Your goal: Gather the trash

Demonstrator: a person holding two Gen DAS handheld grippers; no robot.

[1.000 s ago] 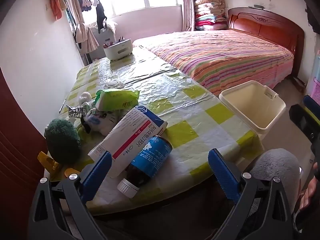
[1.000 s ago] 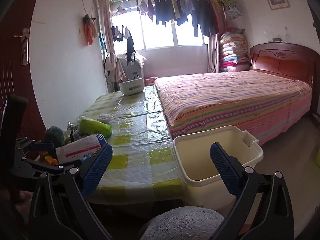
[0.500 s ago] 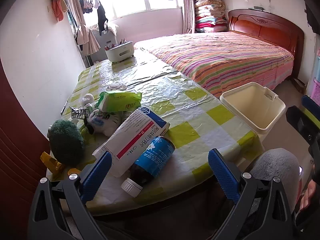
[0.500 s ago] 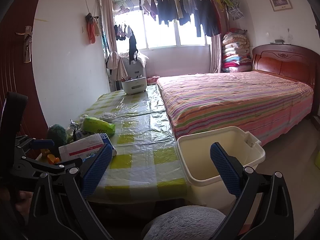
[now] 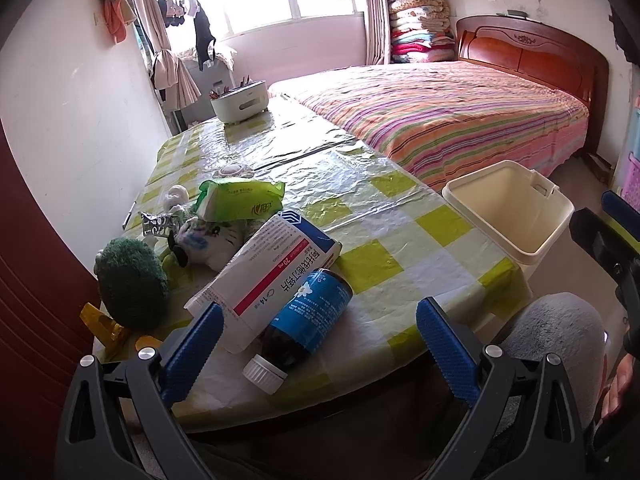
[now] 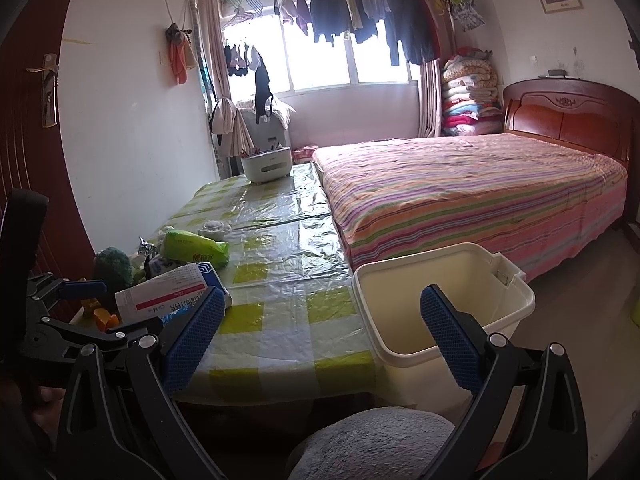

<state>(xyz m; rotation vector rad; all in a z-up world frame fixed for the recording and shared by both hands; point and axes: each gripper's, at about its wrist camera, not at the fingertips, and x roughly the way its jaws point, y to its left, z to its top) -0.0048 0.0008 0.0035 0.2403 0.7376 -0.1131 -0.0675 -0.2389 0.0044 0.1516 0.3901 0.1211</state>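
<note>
Left tongs (image 5: pixel 316 344) wide open and empty over the table (image 5: pixel 400 240) edge, brown bottle (image 5: pixel 304 320) lying between the pads, white cap toward the camera, medicine box (image 5: pixel 272 276) alongside, far clutter perhaps wrappers, right tongs (image 6: pixel 322 332) open, empty, bin (image 6: pixel 444 292) beyond.

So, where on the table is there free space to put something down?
Free: the checked cloth between the medicine box and the bin, and the stretch toward the white organizer. Crowded: the corner around the bottle and green tissue pack.
</note>
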